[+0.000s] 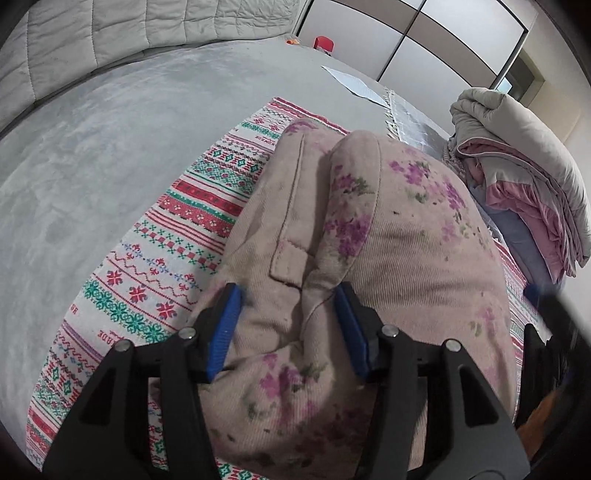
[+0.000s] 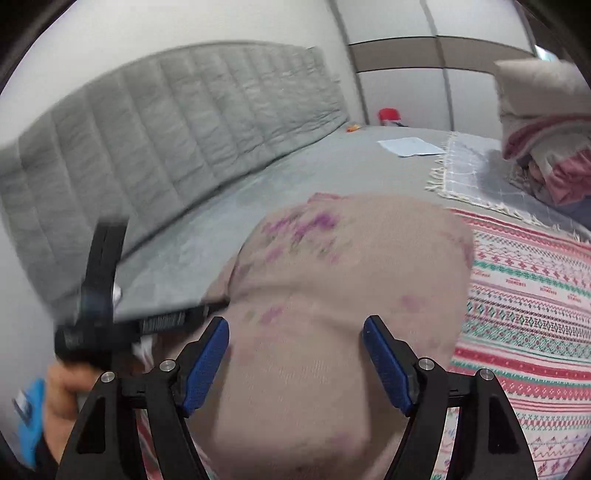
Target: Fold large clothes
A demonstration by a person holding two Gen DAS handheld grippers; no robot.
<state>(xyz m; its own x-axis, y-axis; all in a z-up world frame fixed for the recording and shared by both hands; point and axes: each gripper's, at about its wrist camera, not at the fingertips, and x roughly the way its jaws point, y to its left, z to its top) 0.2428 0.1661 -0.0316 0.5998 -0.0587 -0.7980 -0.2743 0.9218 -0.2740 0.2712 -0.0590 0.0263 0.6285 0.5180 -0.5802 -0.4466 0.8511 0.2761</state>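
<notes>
I'm working left to right. Far left, the grey quilted headboard is backing the grey velvety bed cover. On the cover, the white runner with red and green woven bands is lying flat.

On top of the runner, the beige corduroy garment with purple flower print is sitting in a soft heap, flap and stitched seam facing up. I can't tell which part of it this is.

I'm holding the left gripper right over the near end of the garment. Its jaws are spread, a raised ridge of corduroy bulging between the blue pads, not pinched from what I can see.

The right gripper is hovering over the same cloth further along. Its jaws are also spread wide, fabric under and between them, nothing clamped. This view is motion-blurred, so contact is unclear.

Handling call: the cloth is looking thick, limp and moderately heavy. Corduroy ribs should be giving the pads good friction, so slip is a low risk. Sag is the real risk: one grab point will be letting the rest droop and bunch. I'm judging the stitched seam or a hem edge as the best hold, one layer per gripper, points well apart so the span stays taut.

Far right, a stack of folded beige and pink bedding is sitting near the runner's end, with a grey fringed cloth beside it.
</notes>
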